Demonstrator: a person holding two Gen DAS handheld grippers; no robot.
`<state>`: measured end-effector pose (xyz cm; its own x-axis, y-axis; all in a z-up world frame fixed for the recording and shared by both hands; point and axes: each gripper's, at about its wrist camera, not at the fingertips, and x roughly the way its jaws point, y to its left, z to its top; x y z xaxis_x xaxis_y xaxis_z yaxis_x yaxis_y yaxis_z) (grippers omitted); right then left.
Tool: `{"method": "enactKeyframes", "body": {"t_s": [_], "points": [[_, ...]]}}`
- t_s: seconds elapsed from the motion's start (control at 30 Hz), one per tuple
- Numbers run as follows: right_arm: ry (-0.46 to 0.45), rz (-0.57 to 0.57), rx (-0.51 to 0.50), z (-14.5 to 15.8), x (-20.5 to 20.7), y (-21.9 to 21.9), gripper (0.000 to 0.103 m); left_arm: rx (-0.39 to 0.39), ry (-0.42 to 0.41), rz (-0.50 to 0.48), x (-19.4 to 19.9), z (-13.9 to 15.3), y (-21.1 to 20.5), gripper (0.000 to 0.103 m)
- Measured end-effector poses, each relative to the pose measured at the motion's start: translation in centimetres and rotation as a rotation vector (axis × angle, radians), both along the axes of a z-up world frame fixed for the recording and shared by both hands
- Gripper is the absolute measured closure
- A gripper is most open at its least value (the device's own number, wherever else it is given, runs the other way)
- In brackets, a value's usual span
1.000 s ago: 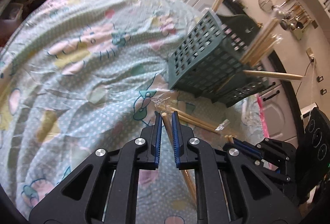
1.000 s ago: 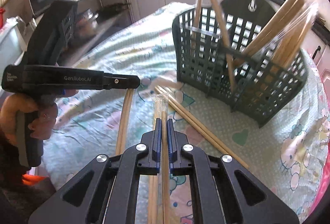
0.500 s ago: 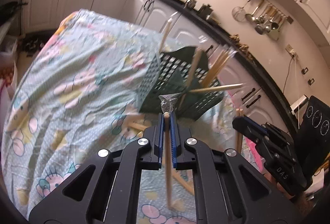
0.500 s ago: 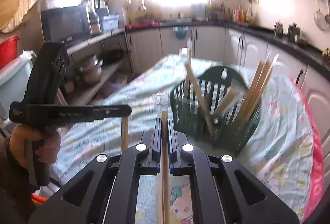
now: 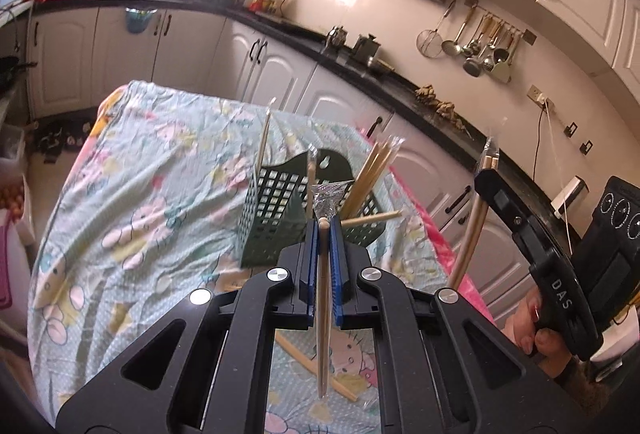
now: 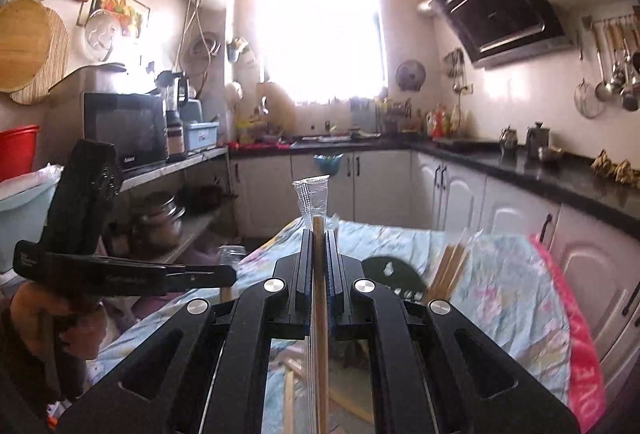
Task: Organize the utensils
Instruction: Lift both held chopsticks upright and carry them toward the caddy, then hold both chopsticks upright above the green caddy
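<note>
left hand-held gripper [image 5: 324,234]: jaws together on one wrapped pair of chopsticks [image 5: 322,298]; the sticks pass upright between the blue pads, and the crinkled plastic tip stands just above them at 12 o'clock.
right hand-held gripper [image 6: 319,246]: jaws clamped on a second wrapped pair [image 6: 320,314]; the clear wrapper end sticks up past the fingertips at 12 o'clock. in the left view this tool is at 3 o'clock, with its sticks pointing up.
green basket [image 5: 280,210]: stands on the counter [image 5: 132,202] under a cartoon-print cloth, just beyond the left fingertips at 12 o'clock. several chopsticks already lean inside, some upright, one lies almost flat toward 3 o'clock.
loose chopsticks [image 5: 308,362]: a few lie on the cloth below the left jaws, at 6 o'clock.
place of the held things: both pairs are in the air, above the cloth, not yet in the basket.
how they will handle: i judge them very light, thin and stiff. the plastic sleeve is smooth, so the sticks can slide or turn in the pads when tilted.
where to take hold: near the middle of the length, across both sticks together, so that the pair does not swing.
risk: a long end may strike the sticks which lean in the basket, and the light basket may tip.
</note>
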<state>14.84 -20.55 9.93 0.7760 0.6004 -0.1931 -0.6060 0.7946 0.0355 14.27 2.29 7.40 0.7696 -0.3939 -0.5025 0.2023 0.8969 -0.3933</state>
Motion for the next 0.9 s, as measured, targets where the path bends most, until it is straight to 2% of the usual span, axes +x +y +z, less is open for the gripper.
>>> {"method": "enactKeyframes", "body": {"t_s": [0.6,0.9], "points": [[-0.147,-0.068,0.040,4.5,1.8,-0.9,0.097,0.046,-0.143,-0.005,1.2,6.4,-0.5,0.100],[-0.168,-0.083,0.061,6.2,3.7,-0.6,0.097,0.052,-0.198,0.022,2.4,8.9,-0.2,0.100]]}}
